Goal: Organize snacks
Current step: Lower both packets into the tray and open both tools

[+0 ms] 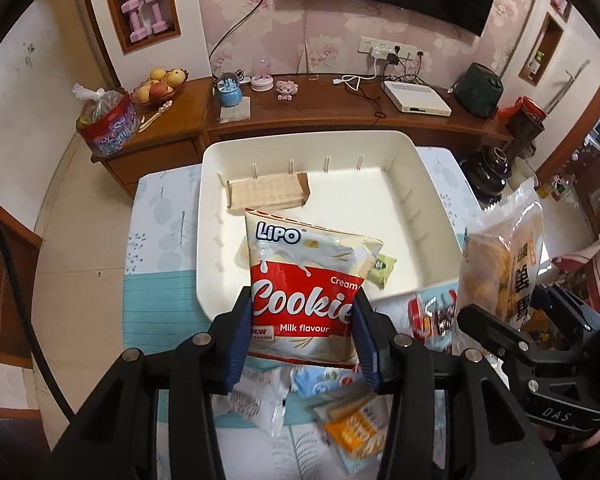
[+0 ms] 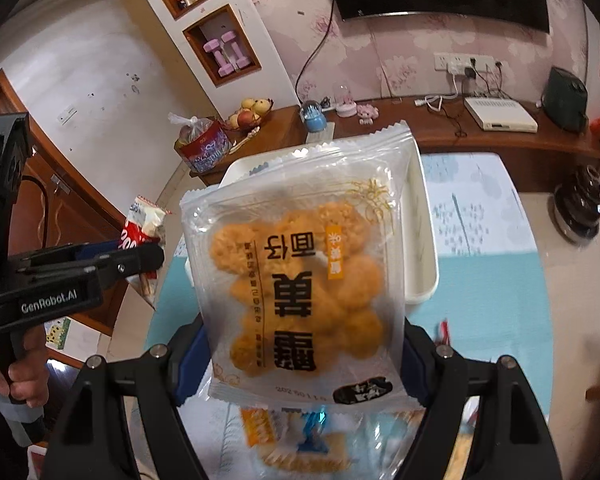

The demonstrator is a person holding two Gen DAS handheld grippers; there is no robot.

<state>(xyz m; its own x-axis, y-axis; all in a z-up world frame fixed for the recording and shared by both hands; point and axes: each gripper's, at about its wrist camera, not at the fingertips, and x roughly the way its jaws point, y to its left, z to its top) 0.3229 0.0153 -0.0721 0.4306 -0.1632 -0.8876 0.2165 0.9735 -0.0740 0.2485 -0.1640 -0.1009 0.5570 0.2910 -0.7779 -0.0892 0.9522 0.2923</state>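
Snacks: Lipo "Cream Cookies, Milk flavour" bag clamped at its sides in left hand-held gripper, over white tray | light, crinkly, crushable, grip edges gently | clear fried-snack pack, Chinese print, clamped in right hand-held gripper, above worktop
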